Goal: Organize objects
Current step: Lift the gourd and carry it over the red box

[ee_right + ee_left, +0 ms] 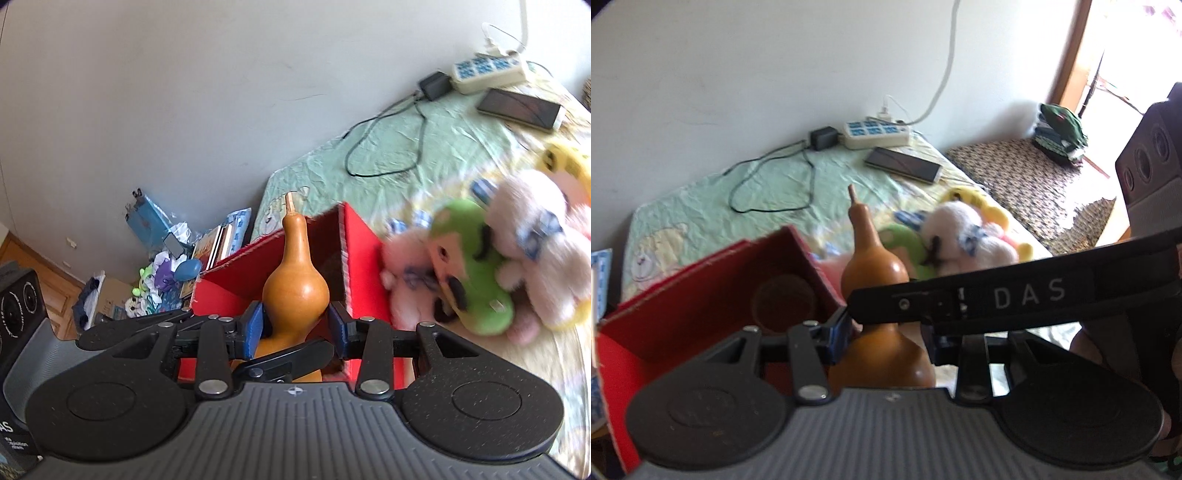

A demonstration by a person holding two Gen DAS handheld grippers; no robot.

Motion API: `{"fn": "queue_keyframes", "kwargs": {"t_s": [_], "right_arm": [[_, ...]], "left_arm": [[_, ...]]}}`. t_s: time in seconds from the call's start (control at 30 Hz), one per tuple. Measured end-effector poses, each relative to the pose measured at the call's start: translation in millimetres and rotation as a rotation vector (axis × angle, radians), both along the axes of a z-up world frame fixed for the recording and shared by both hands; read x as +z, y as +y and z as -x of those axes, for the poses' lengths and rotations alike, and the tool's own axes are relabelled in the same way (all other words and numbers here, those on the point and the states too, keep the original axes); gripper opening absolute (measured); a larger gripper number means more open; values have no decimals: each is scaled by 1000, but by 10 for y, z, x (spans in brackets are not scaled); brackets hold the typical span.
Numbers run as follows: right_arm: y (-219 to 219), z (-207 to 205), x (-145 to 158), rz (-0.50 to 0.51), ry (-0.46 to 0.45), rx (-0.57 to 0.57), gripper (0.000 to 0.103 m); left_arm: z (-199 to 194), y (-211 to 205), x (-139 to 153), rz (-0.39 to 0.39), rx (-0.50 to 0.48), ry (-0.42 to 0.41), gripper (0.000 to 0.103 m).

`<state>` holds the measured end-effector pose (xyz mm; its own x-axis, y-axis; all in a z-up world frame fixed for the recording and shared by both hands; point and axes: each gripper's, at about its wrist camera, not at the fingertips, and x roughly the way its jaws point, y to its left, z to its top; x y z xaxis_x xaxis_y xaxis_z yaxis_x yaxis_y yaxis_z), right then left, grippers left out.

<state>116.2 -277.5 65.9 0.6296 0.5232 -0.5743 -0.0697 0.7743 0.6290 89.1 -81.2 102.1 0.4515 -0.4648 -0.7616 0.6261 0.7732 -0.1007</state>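
Note:
A tan bottle gourd stands upright with its stem up, next to the open red box. My left gripper is shut on the gourd just below its waist. One of the right gripper's fingers crosses in front of the waist. In the right wrist view my right gripper is shut on the gourd, its blue pads against the upper bulb, with the red box right behind. A round brown thing lies in the box.
Plush toys are piled on the bed to the right of the box. A phone, a power strip and a black charger cable lie on the green sheet near the wall. Clutter covers the floor at the left.

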Motion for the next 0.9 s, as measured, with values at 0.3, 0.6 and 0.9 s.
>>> {"fn": "queue_keyframes", "kwargs": {"t_s": [0.3,0.6,0.9], "right_arm": [[539,-525,-104,54,35,108,42],[899,-832,-399,125,121,183,42],[1028,-1033,-636,199,202,227,42]], "left_arm": [[-394,443,-182,-34,114,34,35],[-692,681,-581,-72,167,137,35],[-938,700,-924,-100,181,233,36]]}}
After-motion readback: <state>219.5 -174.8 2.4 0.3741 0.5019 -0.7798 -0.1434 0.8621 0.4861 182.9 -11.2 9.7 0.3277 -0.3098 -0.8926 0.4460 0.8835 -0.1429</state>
